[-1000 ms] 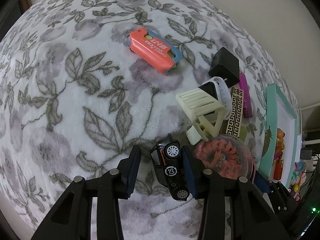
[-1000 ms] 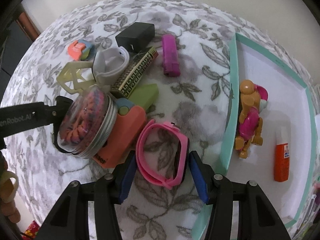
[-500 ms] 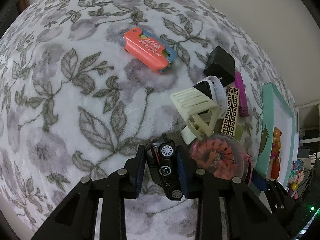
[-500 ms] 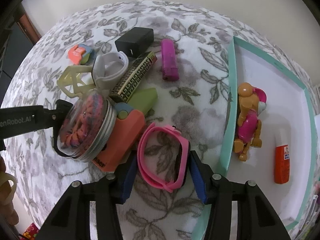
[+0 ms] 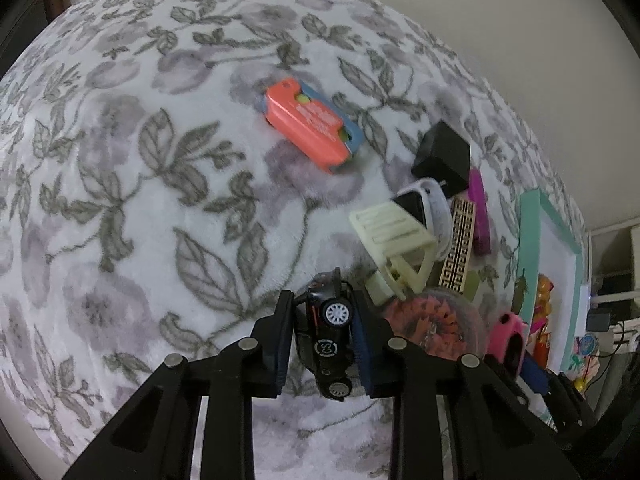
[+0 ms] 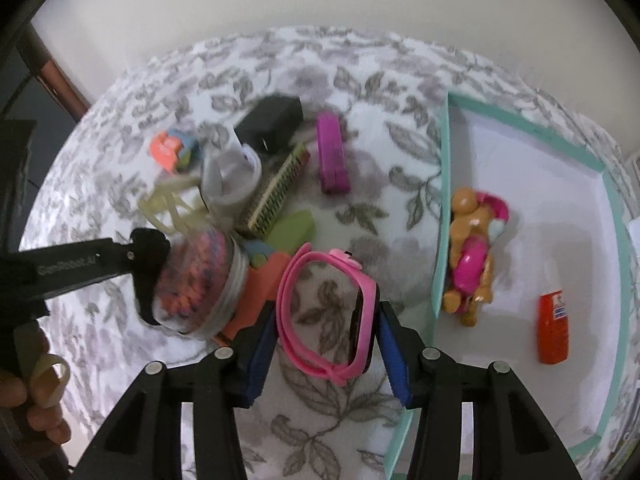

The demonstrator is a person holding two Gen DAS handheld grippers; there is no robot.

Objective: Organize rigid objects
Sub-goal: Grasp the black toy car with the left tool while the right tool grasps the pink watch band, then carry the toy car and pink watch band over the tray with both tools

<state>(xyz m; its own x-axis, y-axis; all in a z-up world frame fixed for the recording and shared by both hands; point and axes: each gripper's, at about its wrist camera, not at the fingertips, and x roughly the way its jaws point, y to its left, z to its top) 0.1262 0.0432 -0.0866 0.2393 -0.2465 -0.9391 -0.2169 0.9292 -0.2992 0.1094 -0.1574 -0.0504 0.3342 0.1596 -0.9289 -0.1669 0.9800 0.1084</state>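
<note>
Floral blanket (image 5: 168, 184) covers the whole work surface. Teal-rimmed tray (image 6: 443, 184) lies at three o'clock of the right gripper in its wrist view, white floor mostly bare — a tan-and-pink toy figure (image 6: 472, 252) and an orange bottle (image 6: 554, 326) already in it.

Clutter pile sits at ten to eleven o'clock of the right gripper: clear jar of coloured bits (image 6: 196, 280), black adapter (image 6: 272, 124), greek-key patterned box (image 6: 280, 192), magenta bar (image 6: 332, 154).

Right gripper (image 6: 326, 344) — jaws narrow, blue pads pressed against both sides of the pink watch (image 6: 332, 316). The band's loop runs its long axis toward twelve o'clock, away from the camera. Judgement: this is the hand nearer the tray; the coming move is a short carry toward three o'clock over the teal rim, and the loop should clear it if lifted first.

Left gripper (image 5: 320, 336) — jaws closing, narrow, a black toy car (image 5: 330, 332) between the pads, which touch its sides. Car's long axis runs roughly twelve to six along the fingers, one white wheel facing up. Tray from here lies far out at three o'clock, past the jar and a cream plastic frame (image 5: 394, 240); judged the longer trip.
</note>
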